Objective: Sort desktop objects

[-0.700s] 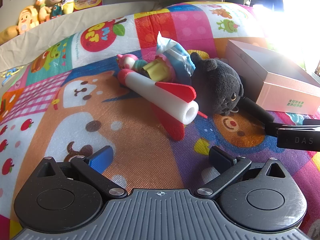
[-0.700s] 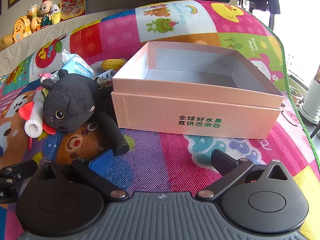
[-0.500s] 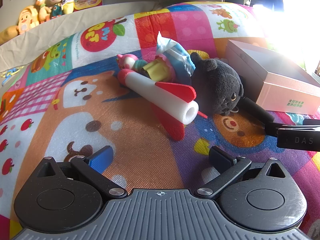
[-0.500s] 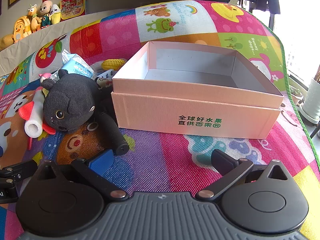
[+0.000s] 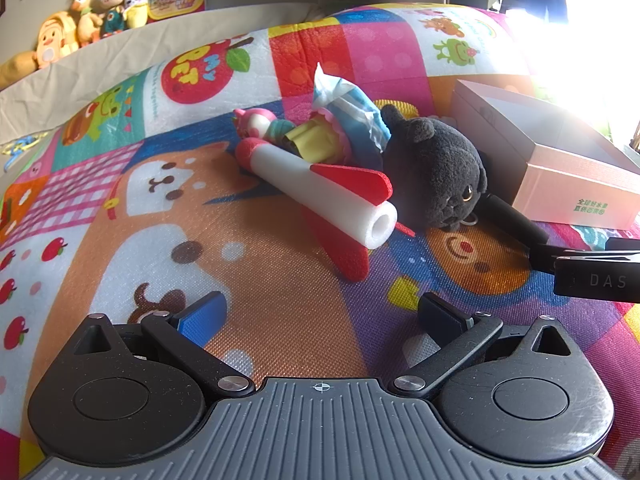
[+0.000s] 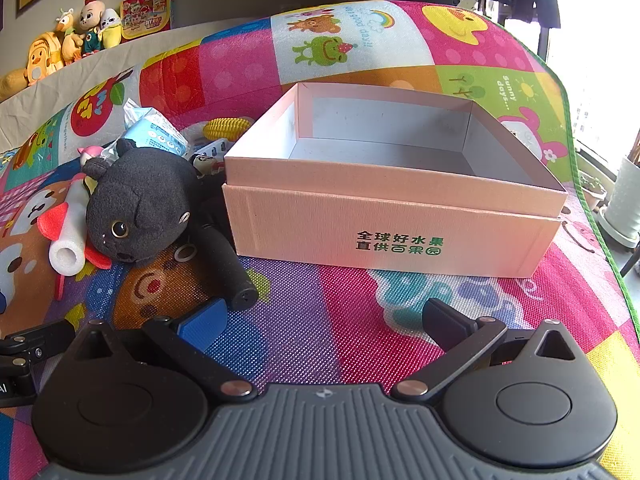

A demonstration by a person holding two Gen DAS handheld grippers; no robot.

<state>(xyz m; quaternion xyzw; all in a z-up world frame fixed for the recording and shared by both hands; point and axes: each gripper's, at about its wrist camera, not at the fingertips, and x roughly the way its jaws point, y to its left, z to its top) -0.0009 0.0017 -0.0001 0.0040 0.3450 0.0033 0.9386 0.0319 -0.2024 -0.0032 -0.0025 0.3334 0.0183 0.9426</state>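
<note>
L gripper (image 5: 320, 312) jaws spread wide, nothing between them, low over the mat (image 5: 260, 280). Blue pad on its left finger, black on the right. R gripper (image 6: 324, 320) same: wide apart, holding nothing, also low over the mat.

Outward from L: foam rocket (image 5: 320, 196) lies straight ahead, white tube w/ red fins, hollow end pointing back toward the gripper, red nose away. Behind its nose: pink doll (image 5: 256, 122), touching or nearly, can't tell. Next to that a yellow-green wrapper (image 5: 312, 142) and a blue/white packet (image 5: 352, 108) leaning up against the pile. Black plush (image 5: 436, 172) just right of the rocket, touching the fins. Black cylinder (image 5: 512, 220) pokes out from under the plush toward the mat's near edge. R gripper body shows at the frame's right edge.

Outward from R: cylinder's end sits just ahead of the blue pad, apart from it. Plush left of center, face toward cam, metal ring (image 6: 184, 253) on the mat by its chin. Box (image 6: 392, 224), pink cardboard, open top, dead ahead w/ green print on the front wall; interior looks bare. Plush and cylinder sit close by the box's left front corner. Yellow corn toy (image 6: 228, 128) behind the pile, near the box's left wall. Small white/black toy (image 6: 210, 156) betw plush and box, too small to ID.

Mat's far edge meets a beige sheet; stuffed toys (image 6: 72, 40) lined up on a ledge beyond.
</note>
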